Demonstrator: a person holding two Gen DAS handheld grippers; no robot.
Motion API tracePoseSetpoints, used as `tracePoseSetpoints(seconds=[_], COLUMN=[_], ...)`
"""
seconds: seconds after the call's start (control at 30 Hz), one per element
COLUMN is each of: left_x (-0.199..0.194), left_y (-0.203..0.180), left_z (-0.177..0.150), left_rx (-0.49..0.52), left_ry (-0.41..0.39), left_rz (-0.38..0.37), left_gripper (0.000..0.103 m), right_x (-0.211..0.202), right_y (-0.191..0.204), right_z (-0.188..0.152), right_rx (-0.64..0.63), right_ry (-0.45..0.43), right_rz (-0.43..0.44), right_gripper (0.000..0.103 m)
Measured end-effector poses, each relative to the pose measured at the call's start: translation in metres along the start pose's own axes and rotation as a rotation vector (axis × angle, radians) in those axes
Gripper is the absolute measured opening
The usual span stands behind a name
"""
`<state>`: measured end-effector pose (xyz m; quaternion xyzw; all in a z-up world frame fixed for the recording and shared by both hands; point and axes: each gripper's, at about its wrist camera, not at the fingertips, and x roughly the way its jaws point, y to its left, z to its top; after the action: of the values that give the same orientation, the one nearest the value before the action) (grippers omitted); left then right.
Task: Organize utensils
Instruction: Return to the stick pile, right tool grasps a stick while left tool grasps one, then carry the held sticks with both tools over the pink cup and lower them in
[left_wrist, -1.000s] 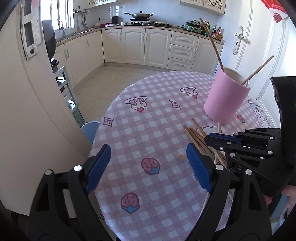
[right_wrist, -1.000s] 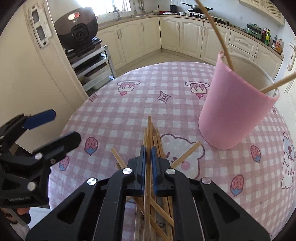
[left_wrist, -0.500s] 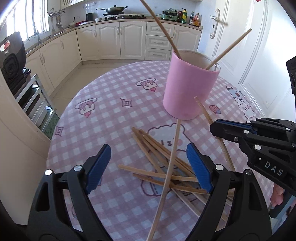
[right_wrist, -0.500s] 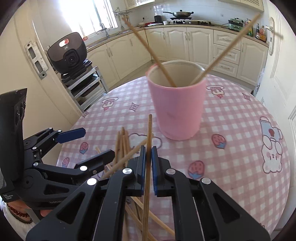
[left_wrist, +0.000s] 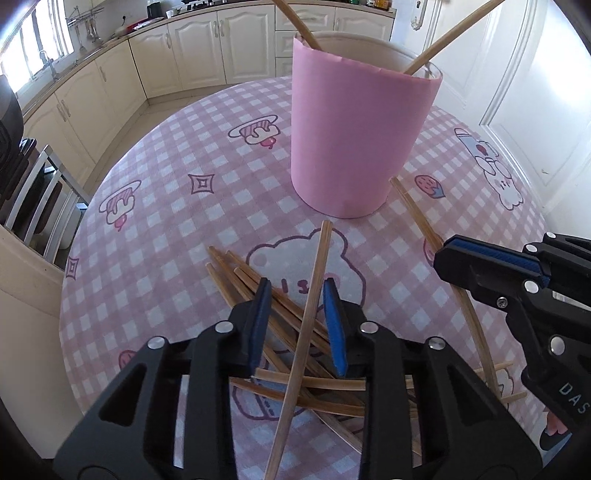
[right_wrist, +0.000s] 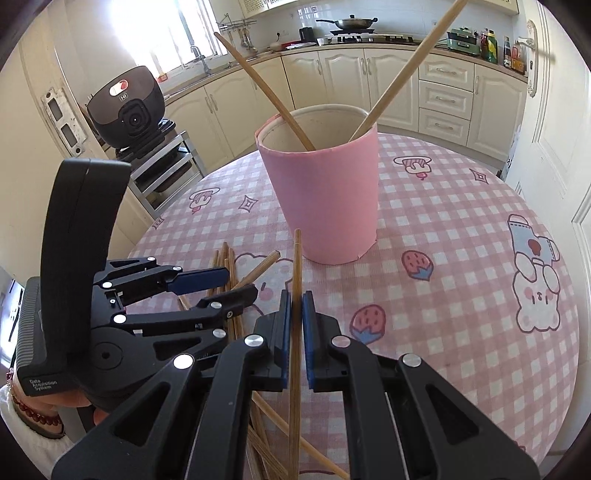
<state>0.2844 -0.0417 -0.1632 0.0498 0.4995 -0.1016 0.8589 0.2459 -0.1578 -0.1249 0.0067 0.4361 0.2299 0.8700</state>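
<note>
Pinching one chopstick (right_wrist: 295, 295) tight between its blue pads, the right gripper (right_wrist: 295, 314) aimed it toward the pink cup (right_wrist: 325, 199) holding two sticks, while the left gripper (left_wrist: 297, 314) hung part-open, gripping nothing, astride a raised stick above the loose chopstick pile (left_wrist: 258, 295) on the checked tablecloth (left_wrist: 166, 221).

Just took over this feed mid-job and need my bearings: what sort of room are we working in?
A home kitchen, by the look of it. Cream cabinets run under a counter along the walls, a wok sits on a gas stove, and there is a sink tap by the window. The work is on a round table with a pink checked cloth.
</note>
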Motion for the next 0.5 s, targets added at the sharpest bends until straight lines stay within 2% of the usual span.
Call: tracePoseSetpoints(seconds=[0.03,0.13,0.27,0.5], left_x=[-0.001,-0.005,-0.028,-0.092], left_y=[0.001,0.008,0.014,0.016], left_z=[0.000,0.000,-0.002,0.004], left_rx=[-0.006,-0.046,-0.046,-0.053], left_ry=[-0.003,-0.004,-0.049,-0.184], left_rz=[0.003,-0.036,-0.039,-0.073], left_gripper=[0.010,0.008,0.007,0.007], right_x=[0.000,-0.001,-0.009,-0.041], right_y=[0.000,0.001,0.007,0.023], right_z=[0.001,0.001,0.004,0.017], right_rx=[0.003,0.001,-0.002,-0.016], right_ry=[0.000,-0.003,-0.021,-0.095], right_rz=[0.003,0.005,0.020,0.061], right_gripper=[0.005,0.005,0.005,0.005])
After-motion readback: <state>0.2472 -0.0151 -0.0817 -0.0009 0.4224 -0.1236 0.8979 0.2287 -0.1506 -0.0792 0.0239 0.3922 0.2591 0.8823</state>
